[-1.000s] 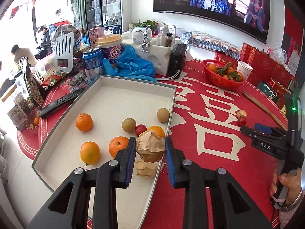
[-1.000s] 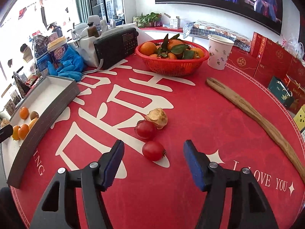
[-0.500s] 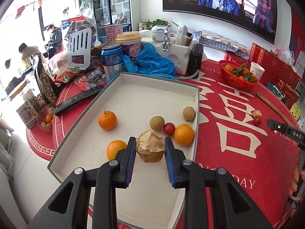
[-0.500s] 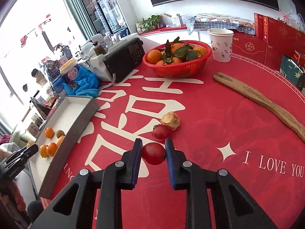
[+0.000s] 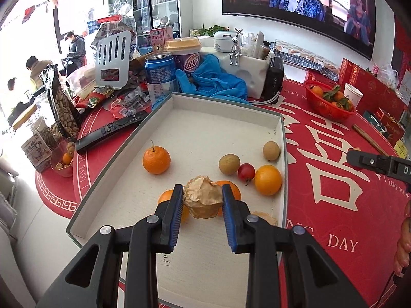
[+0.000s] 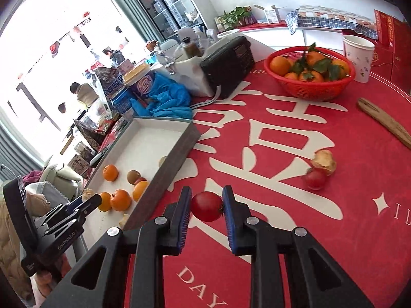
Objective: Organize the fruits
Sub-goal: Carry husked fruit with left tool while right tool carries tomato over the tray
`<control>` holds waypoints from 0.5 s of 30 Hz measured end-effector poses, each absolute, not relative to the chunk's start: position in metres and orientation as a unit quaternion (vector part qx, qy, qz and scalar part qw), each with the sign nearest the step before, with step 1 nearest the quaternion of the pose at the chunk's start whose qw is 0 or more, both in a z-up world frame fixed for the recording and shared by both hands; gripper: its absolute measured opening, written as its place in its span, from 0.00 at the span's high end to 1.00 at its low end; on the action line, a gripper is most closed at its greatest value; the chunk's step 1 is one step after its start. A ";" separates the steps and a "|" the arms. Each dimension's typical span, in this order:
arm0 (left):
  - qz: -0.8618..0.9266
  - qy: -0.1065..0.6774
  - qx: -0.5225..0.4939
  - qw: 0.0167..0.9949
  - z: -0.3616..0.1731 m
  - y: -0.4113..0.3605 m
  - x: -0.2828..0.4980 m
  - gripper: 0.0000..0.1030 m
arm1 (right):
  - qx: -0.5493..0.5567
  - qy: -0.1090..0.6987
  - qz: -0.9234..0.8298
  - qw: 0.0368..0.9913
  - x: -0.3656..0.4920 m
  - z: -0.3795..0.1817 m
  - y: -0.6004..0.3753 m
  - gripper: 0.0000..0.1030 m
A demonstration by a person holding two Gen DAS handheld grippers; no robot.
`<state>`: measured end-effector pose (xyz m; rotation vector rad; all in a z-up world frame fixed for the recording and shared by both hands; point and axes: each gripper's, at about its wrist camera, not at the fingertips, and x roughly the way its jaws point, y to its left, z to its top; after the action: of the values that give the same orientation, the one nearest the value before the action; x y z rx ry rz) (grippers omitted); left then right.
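Right gripper (image 6: 206,206) clamped on a cherry tomato (image 6: 207,206): round, glossy red, small dark stem scar facing the right pad. Held clear above the red tablecloth (image 6: 295,231), just right of the tray's outer wall.

Left gripper (image 5: 203,200) clamped on a husked fruit (image 5: 203,200): papery tan husk, crumpled, pale brown, wider than the tomato. It hangs over the near half of the white tray (image 5: 218,102).

In the tray, left wrist view:
- orange (image 5: 156,160) with short stem, left of centre, alone
- two more oranges partly hidden behind the husk and pads, one at (image 5: 167,197)
- larger yellow-orange fruit (image 5: 267,180) by the right wall
- small red tomato (image 5: 246,172) touching it on the left
- two dull tan-green round fruits, one (image 5: 229,164) beside the tomato, one (image 5: 271,151) near the right wall
- another husked piece (image 5: 264,217) at the near right wall, mostly behind the gripper

Still on the cloth, right wrist view: a second tomato (image 6: 314,178) touching a torn dry husk (image 6: 324,161), well right of the tray.

Further out: red basket (image 6: 310,88) of leafy tangerines, paper cup (image 6: 359,59) next to it, wooden stick (image 6: 385,122), black radio (image 6: 228,64), blue glove (image 6: 167,100) at the tray's far end.
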<state>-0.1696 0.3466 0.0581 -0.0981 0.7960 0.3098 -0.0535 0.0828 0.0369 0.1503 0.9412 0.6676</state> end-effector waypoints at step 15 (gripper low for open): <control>0.157 0.376 -0.058 0.911 0.056 0.374 -0.163 0.69 | 0.008 0.451 0.364 0.815 -0.049 0.047 0.196 0.75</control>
<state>-0.1634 0.3738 0.0561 -0.1190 0.7758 0.3238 -0.0490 0.1964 0.0470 0.0164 0.9616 0.7763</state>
